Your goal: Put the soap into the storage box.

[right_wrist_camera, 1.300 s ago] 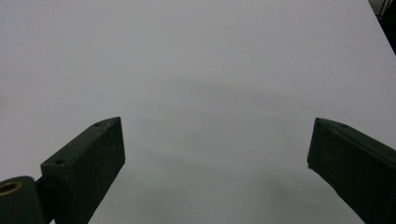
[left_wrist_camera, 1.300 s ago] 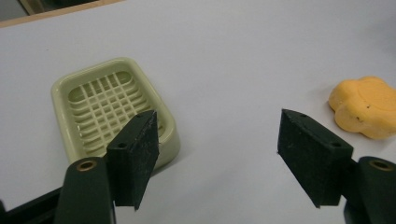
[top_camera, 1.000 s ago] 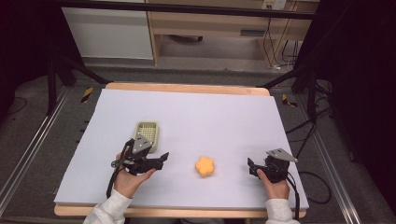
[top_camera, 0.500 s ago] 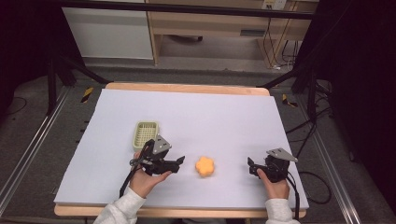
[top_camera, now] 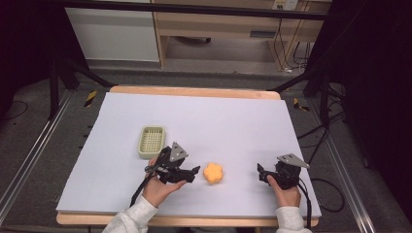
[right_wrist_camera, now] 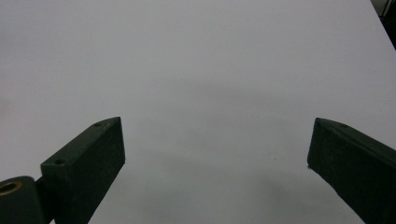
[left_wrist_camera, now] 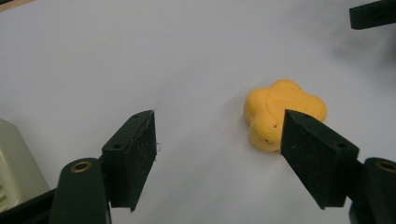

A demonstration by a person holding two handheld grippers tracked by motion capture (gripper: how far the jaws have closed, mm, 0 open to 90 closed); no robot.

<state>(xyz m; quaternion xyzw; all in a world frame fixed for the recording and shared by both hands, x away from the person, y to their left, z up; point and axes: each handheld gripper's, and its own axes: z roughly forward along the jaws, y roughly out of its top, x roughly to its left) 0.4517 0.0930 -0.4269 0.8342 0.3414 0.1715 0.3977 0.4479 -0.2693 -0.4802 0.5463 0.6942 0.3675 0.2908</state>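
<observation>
Left gripper view: jaw overlaps orange flower-shaped piece (left_wrist_camera: 280, 112); basket (left_wrist_camera: 11, 163) cut off.

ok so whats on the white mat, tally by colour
orange: 1, flower-shaped block
pale green: 1, small basket
black: 2, left gripper and right gripper
total: 4

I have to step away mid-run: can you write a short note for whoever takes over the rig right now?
Left gripper: open, jaws have just been opening, nothing between them, aimed at the orange flower-shaped piece just ahead on the white mat.
Right gripper: open, empty, resting near the mat's right side.
Green basket: beside the left hand, looks empty.
Done: approach. Left: grip the piece; probably it goes in the basket.
</observation>
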